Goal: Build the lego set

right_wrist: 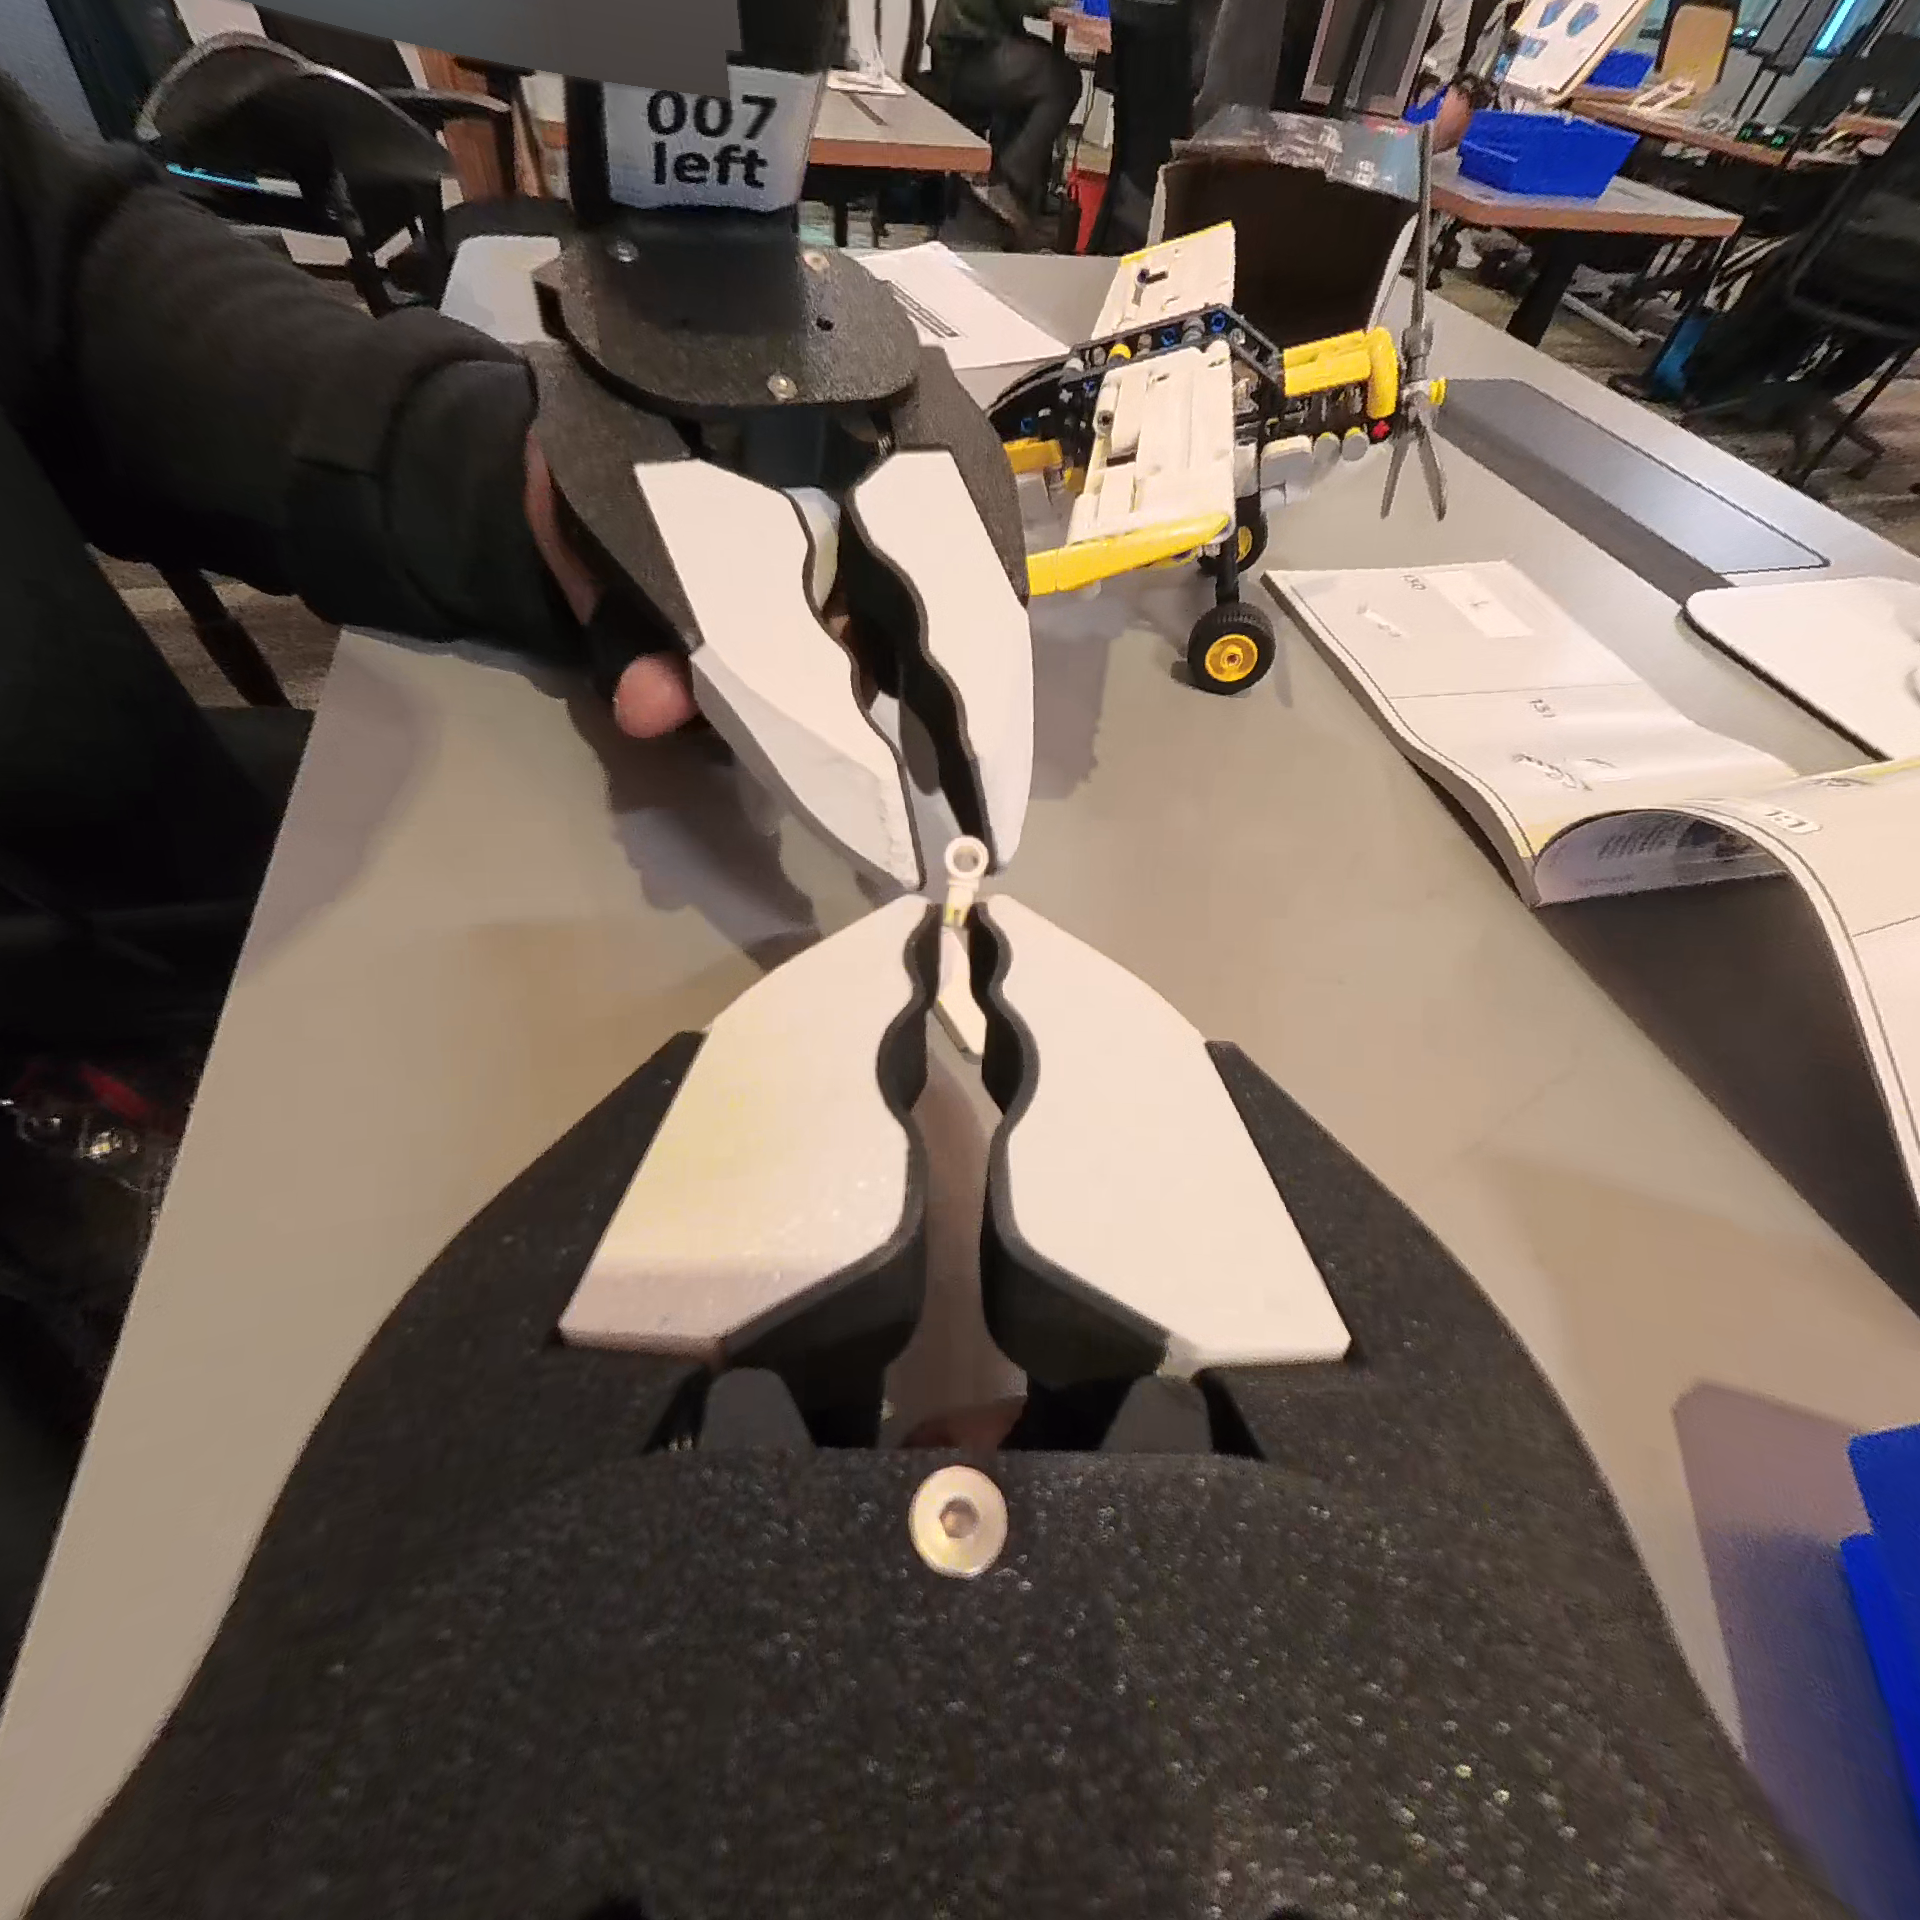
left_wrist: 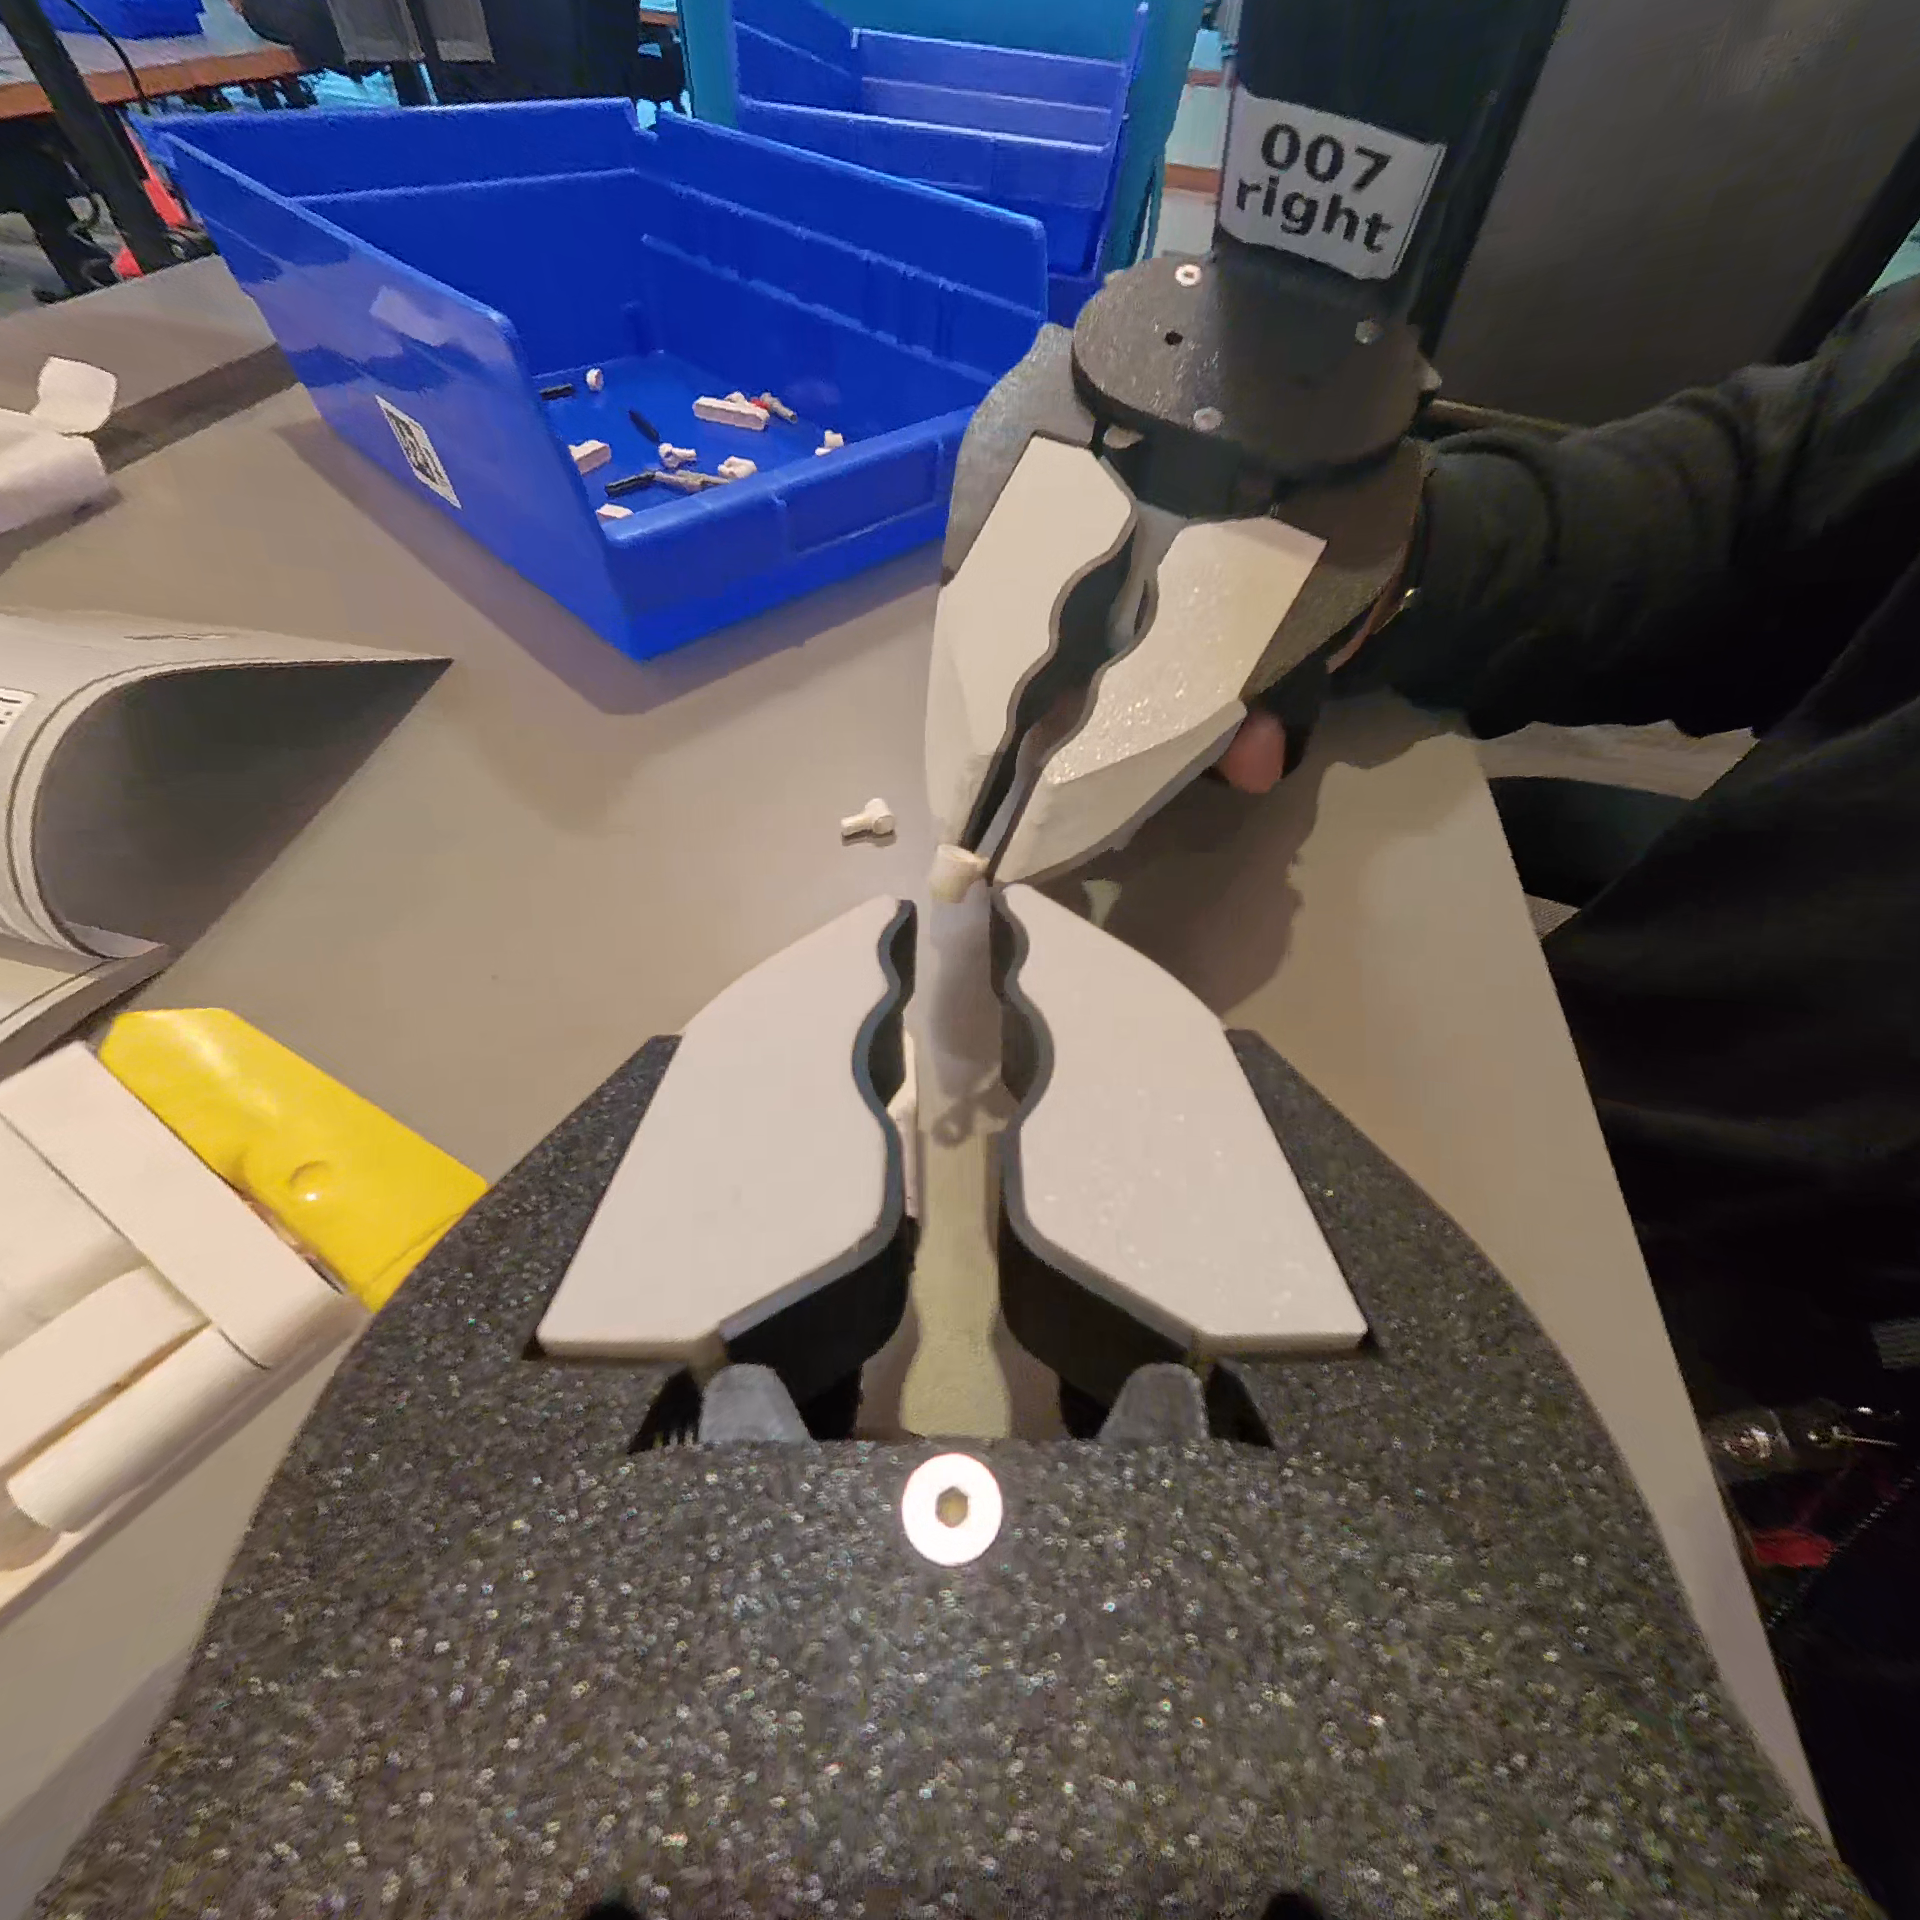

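Two hand-held claws meet tip to tip above a grey counter [right_wrist: 1195, 935].

Hidden or unclear: the small white plastic connector piece with a ring-shaped end [right_wrist: 961, 883] is partly buried between the pads of the right claw [right_wrist: 954, 914]; only its ring and short neck stand clear, and a white flat strip [right_wrist: 961, 997] behind them may be part of the same piece, though the view does not settle this. In the left wrist view the piece [left_wrist: 956, 871] appears end-on and blurred. The white and yellow brick-built model aeroplane [right_wrist: 1174, 447] is cut off at the left wrist view's edge. The small parts in the blue plastic bin [left_wrist: 416, 343] are too small to identify.

Right claw: nearly together, its two pads pressed on the lower end of the connector piece.

Left claw [left_wrist: 951, 909]: narrowly parted. One fingertip [right_wrist: 1010, 842] lies at the ring of the connector piece; its other tip stands off, so the piece is not gripped by it.

A second small white peg [left_wrist: 868, 824] lies loose on the counter just beside the claw tips. An open paper booklet [right_wrist: 1558, 727] lies near the aeroplane. Dark-gloved hands [left_wrist: 1455, 592] hold both tools.
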Tool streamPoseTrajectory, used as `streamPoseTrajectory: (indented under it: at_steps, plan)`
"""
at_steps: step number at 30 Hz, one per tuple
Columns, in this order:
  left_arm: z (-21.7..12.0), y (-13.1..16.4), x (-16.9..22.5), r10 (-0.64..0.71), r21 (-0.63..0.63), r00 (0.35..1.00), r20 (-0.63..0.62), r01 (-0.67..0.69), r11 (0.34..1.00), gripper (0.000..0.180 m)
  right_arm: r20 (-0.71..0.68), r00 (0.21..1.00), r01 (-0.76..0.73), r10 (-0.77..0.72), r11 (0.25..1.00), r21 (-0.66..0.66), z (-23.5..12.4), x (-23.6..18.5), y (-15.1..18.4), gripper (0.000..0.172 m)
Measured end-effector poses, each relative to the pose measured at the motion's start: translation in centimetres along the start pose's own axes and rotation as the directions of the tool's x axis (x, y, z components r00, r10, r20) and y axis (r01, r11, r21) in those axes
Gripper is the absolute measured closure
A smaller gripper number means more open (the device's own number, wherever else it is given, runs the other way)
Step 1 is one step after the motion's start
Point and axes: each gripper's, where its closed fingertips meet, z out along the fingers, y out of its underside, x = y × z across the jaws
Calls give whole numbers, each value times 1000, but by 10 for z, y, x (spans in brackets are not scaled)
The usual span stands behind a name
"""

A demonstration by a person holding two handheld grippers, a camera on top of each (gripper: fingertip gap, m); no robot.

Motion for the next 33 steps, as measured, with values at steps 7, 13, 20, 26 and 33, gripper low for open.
streamPoseTrajectory:
  at_steps: [7,13,20,26,33]
  plan:
    - [0,0,1,-29,1,1000,-10,29,1000,174,-40,996,71,-73,996,-49,6,-1,5,167]
    - [3,7,2,45,-54,999,15,-44,998,180,-73,987,134,-143,984,-121,11,0,14,166]
    - [4,10,3,99,-83,995,22,-97,992,180,-81,979,174,-188,973,-154,11,0,18,167]
    - [0,-5,1,-39,21,999,-7,40,999,175,-71,997,39,-40,999,-15,4,5,0,168]
    - [-1,-13,-11,-3,83,995,96,-5,997,166,-57,968,-238,246,965,109,3,17,-16,167]
